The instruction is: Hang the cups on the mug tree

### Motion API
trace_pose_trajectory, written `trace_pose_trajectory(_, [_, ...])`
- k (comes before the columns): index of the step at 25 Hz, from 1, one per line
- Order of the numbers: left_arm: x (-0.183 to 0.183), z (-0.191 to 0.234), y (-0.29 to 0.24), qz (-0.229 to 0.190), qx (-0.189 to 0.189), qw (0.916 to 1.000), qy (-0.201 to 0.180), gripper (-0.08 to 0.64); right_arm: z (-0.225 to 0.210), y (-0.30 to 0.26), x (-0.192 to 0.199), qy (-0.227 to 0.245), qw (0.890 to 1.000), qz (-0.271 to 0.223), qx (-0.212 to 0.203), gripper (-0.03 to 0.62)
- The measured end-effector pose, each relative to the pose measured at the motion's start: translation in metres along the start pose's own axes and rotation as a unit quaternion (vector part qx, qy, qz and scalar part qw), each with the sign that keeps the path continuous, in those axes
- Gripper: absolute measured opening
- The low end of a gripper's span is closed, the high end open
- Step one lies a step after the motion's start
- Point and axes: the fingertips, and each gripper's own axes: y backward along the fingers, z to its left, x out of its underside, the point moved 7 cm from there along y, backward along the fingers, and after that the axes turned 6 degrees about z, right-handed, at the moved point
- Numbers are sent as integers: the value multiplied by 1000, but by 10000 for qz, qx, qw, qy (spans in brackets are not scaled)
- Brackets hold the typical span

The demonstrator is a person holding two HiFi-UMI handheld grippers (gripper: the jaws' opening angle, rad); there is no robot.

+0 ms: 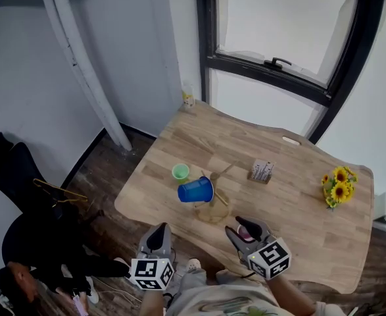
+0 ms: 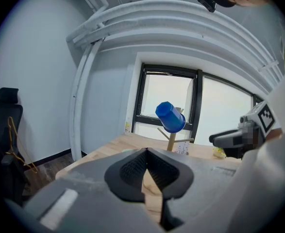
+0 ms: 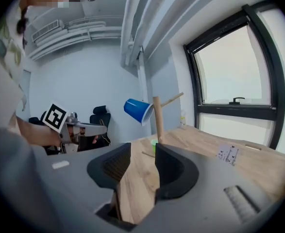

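Toward the table's point(image 1: 298, 203) left edge, the mug tree point(image 1: 214, 199) carries the blue cup point(image 1: 195, 190) on a peg, its mouth tipped sideways. The green cup point(image 1: 180, 171) stands on the wood just beside the tree. At the near edge, the left gripper point(image 1: 160, 230) is clenched on nothing, and the right gripper point(image 3: 142, 149) has its jaws apart over bare wood. Going for the green cup looks risky, since a jaw could nudge the nearby trunk and shake the blue cup off. A pink thing point(image 1: 244, 232) under the right gripper is half covered, so I cannot tell whether it is a cup.
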Motion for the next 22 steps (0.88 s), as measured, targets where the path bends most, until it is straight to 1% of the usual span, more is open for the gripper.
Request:
trace_pose_trajectory(2, [-2,-4,-6,9,88,10000,-29,5,-5,6,12,-102,9998,152,96,166])
trace_pose_trajectory(8, [-4,-16,-22,51,377,9992,-118,5,-24,19,51,-667,9951,602,408,189])
trace_pose_trajectory(14, [-2,-26,-33,169,601,9979,-195,5,-42,28,87,-1072,9858,1051,753,190])
trace_pose_trajectory(18, [0,-34,-40,229,734,9967,-249,5,-50,31,109,-1370,9789,1234,877,193])
trace_pose_trajectory(22, [2,-40,-43,285,827,9958,-287,5,-54,33,127,-1623,9725,1401,912,195])
